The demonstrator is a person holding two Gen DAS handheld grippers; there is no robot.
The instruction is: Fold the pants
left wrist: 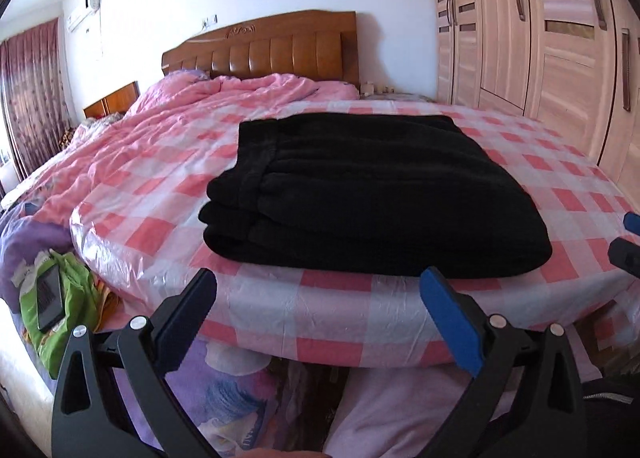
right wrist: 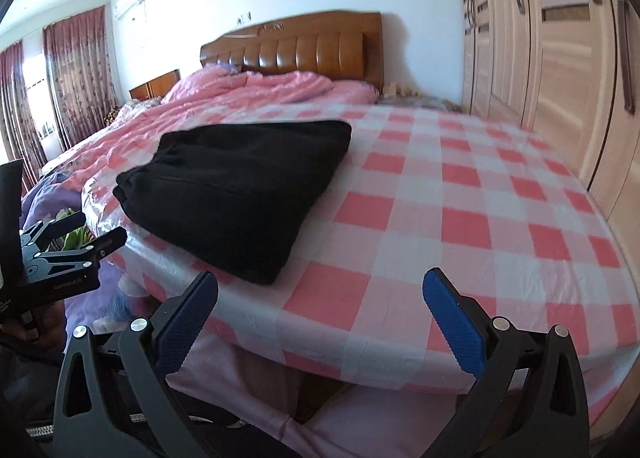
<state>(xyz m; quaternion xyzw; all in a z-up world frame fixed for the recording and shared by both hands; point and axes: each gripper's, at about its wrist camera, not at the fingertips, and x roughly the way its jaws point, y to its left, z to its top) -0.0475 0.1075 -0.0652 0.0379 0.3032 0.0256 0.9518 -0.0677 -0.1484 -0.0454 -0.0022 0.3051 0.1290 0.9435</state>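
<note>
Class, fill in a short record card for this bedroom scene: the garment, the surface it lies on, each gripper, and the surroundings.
garment: black pants, folded into a compact stack
surface: pink-and-white checked cloth under a clear plastic film
left gripper: open, empty, held off the near edge, not touching the pants
right gripper: open, empty, apart from the pants
behind: pink quilt, wooden headboard
right side: wardrobe
task state: fold looks finished
</note>
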